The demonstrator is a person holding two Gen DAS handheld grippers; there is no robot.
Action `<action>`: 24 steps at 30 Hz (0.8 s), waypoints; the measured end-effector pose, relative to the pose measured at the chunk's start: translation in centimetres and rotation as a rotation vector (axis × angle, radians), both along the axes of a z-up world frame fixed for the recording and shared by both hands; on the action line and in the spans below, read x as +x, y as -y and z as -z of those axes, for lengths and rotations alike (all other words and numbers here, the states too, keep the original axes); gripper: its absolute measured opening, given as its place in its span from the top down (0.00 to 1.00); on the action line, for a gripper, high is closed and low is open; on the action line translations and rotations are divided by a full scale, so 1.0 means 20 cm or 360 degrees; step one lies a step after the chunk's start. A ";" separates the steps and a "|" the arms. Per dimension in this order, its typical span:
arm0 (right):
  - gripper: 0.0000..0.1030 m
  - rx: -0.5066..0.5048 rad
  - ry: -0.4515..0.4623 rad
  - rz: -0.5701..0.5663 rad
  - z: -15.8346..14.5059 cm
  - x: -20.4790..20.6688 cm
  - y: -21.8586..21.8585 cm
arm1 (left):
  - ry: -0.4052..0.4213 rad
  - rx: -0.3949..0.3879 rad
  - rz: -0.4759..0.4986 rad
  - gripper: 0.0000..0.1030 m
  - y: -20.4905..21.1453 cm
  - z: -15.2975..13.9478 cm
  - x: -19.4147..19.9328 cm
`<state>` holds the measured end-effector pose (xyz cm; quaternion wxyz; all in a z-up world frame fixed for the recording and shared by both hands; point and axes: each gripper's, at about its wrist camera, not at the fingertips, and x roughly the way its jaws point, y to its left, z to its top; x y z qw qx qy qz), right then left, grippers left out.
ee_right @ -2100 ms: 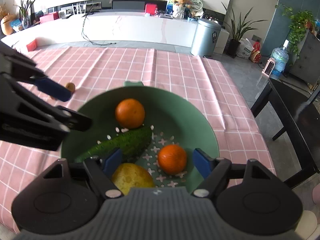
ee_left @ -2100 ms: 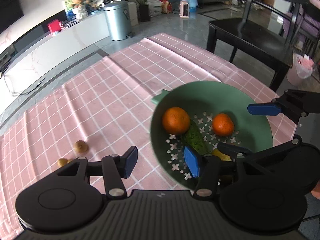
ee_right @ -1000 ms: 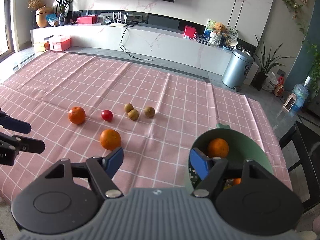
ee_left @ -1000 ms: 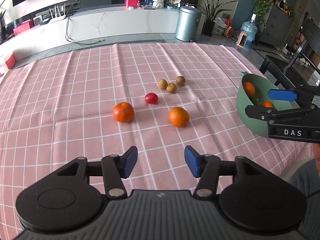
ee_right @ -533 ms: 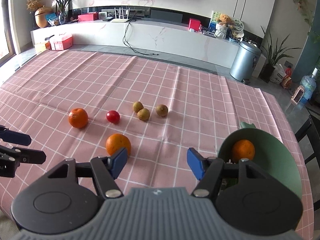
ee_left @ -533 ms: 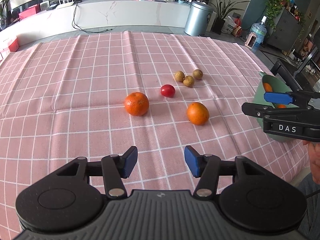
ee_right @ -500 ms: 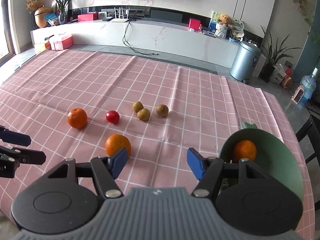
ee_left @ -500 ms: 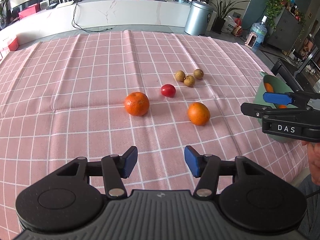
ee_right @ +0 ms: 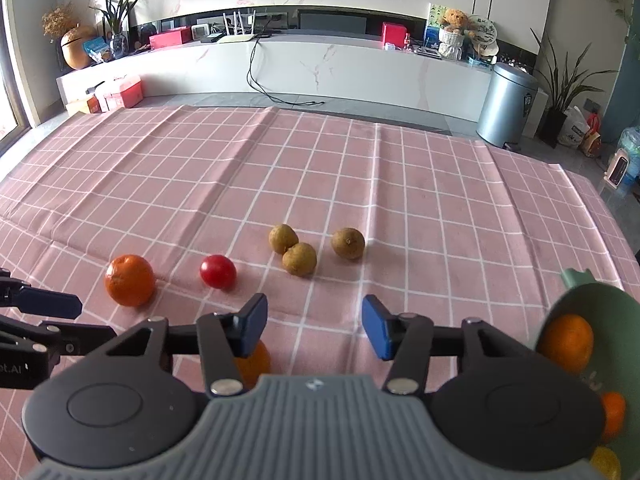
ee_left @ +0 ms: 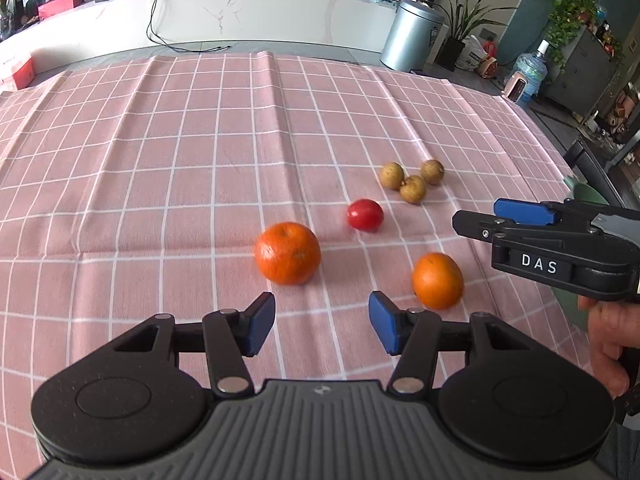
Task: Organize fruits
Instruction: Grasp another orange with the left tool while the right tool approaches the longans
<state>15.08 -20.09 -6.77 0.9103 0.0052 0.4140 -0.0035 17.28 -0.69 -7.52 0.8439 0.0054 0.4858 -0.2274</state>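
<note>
We see a worktop covered by a pink cloth with a white grid (ee_left: 200, 140), creased in long folds. On it lie a large round orange (ee_left: 287, 253), a second orange (ee_left: 437, 280) to its right and nearer, a small red tomato (ee_left: 365, 215) beyond them, and three small brown round fruits (ee_left: 413, 189) clustered farther right. A green plastic bowl (ee_right: 608, 304) sits at the right edge.

White capital letters "DAS" stand on a black plate on the side of the right gripper (ee_left: 480, 222), seen from the left wrist view. In the right wrist view, the left gripper (ee_right: 78, 308) carries cut-off pale lettering at the picture's edge, ending in ".AI"; the rest cannot be read.
</note>
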 end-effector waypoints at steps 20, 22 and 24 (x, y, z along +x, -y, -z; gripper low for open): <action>0.72 0.0033 -0.0078 -0.0064 0.14 0.29 -0.03 | 0.0051 0.0031 0.0083 0.37 0.01 0.10 0.21; 0.72 0.0038 -0.0084 -0.0062 0.15 0.29 -0.03 | 0.0045 0.0021 0.0087 0.37 0.01 0.12 0.21; 0.73 0.0037 -0.0092 -0.0065 0.16 0.30 -0.02 | 0.0042 0.0006 0.0089 0.37 0.01 0.12 0.21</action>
